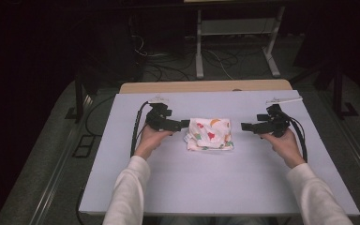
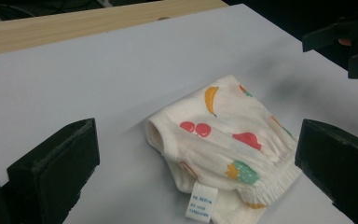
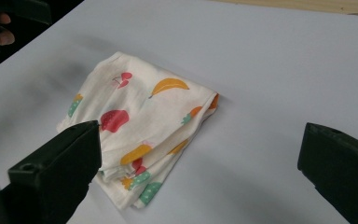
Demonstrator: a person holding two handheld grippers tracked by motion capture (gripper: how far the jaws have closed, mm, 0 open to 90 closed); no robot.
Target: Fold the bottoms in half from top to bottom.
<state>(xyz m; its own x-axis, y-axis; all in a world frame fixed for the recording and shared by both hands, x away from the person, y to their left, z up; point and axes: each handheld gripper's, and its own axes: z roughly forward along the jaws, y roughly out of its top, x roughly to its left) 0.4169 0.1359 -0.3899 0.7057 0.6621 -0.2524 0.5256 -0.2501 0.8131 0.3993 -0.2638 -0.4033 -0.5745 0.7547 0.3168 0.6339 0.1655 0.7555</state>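
Folded cloth (image 1: 210, 134), white w/ fruit print, lies flat on the table (image 1: 215, 187), between the two grippers & touched by neither. Left gripper (image 1: 183, 123): jaws spread wide, nothing betw. them; in the left gripper view the cloth (image 2: 223, 149) sits just ahead of the jaws, closer to the right-hand jaw, w/ its white label (image 2: 200, 201) on the near edge, roughly midway betw. the jaws. Right gripper (image 1: 246, 126): jaws spread wide too, nothing pinched; in the right gripper view the cloth (image 3: 144, 135) lies ahead of & partly behind the left-hand jaw, well apart from the right-hand jaw. In the high view both jaw pairs point inward at the cloth from opposite sides: left tips just beside its edge, right tips near but w/ a clear gap. Person's hands in white sleeves (image 1: 129, 192) hold both grippers above the tabletop.
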